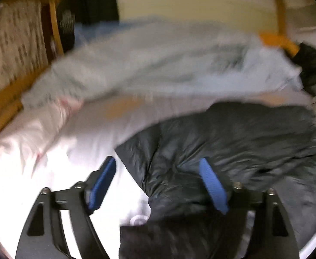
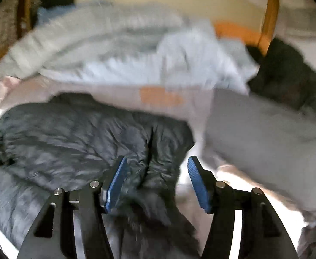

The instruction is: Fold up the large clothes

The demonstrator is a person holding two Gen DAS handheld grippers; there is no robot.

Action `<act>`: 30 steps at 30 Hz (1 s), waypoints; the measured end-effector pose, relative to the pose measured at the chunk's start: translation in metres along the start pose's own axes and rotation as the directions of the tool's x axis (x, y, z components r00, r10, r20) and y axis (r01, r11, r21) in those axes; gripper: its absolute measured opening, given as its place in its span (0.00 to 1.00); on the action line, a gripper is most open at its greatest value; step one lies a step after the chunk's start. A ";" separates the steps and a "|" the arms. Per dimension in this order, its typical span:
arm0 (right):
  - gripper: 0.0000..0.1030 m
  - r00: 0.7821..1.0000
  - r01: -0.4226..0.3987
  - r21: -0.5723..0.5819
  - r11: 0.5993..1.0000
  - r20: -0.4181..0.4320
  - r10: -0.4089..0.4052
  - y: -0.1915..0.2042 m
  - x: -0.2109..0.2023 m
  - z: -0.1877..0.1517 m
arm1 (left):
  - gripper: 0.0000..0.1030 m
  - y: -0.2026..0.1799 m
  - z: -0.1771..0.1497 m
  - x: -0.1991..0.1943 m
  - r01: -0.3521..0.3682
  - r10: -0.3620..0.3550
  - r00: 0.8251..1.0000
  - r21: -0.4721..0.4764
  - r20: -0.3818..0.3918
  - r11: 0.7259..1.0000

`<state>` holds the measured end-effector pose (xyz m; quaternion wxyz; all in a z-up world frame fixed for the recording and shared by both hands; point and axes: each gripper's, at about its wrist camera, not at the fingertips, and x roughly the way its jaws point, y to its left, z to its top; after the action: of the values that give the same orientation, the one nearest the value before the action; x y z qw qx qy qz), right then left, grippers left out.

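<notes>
Both grippers hang released over the bed [image 1: 39, 151]. The left gripper [image 1: 158, 185] and right gripper [image 2: 156, 183] each straddle an edge of the dark puffer jacket [image 2: 71, 133], unpinched. A pale blue quilt [image 1: 158, 64] lies blurred at twelve o'clock.

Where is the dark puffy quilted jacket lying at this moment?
The dark puffy quilted jacket lies on the white bedsheet, just ahead of both claws: lower right in the left wrist view, lower left in the right, nearer than the pale blue blanket.
</notes>
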<state>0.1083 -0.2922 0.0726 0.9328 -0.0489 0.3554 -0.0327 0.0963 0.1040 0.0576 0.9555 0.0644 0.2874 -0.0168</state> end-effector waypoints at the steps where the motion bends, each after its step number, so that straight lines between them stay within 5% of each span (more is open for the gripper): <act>1: 0.69 1.000 -0.007 -0.002 1.000 0.021 0.007 0.001 -0.015 -0.003 | 0.78 -0.002 -0.003 -0.017 0.022 -0.022 0.999 0.003 0.029 1.000; 4: 0.89 0.996 -0.012 0.012 1.000 0.087 0.010 0.008 -0.065 -0.022 | 0.89 -0.011 -0.017 -0.062 0.039 -0.038 0.994 -0.001 0.103 0.999; 6: 0.91 0.993 -0.020 0.018 1.000 0.120 0.017 0.014 -0.088 -0.038 | 1.00 -0.017 -0.033 -0.086 0.056 -0.054 0.986 -0.007 0.159 0.998; 8: 1.00 0.988 -0.039 0.019 0.999 0.150 0.036 0.020 -0.105 -0.058 | 1.00 -0.031 -0.050 -0.104 0.063 -0.065 0.977 0.015 0.203 0.998; 13: 1.00 0.975 -0.045 0.011 0.999 0.217 0.041 0.038 -0.117 -0.106 | 1.00 -0.065 -0.083 -0.113 0.089 -0.100 0.978 0.068 0.183 0.994; 18: 1.00 0.985 -0.056 -0.127 0.990 0.152 0.076 0.068 -0.103 -0.139 | 1.00 -0.096 -0.107 -0.114 0.106 -0.131 0.984 0.193 0.121 0.976; 23: 1.00 0.989 -0.077 -0.239 0.968 0.105 0.104 0.091 -0.093 -0.167 | 1.00 -0.102 -0.127 -0.092 0.184 -0.183 0.983 0.157 -0.023 0.970; 30: 1.00 0.998 -0.056 -0.442 0.895 -0.005 0.060 0.115 -0.056 -0.195 | 0.98 -0.128 -0.157 -0.060 0.128 -0.081 0.986 0.357 -0.145 0.925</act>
<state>-0.0603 -0.1858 -0.0481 0.8997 -0.2485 0.3506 0.0769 -0.0483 -0.0023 -0.0535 0.9042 0.2263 0.3428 -0.1167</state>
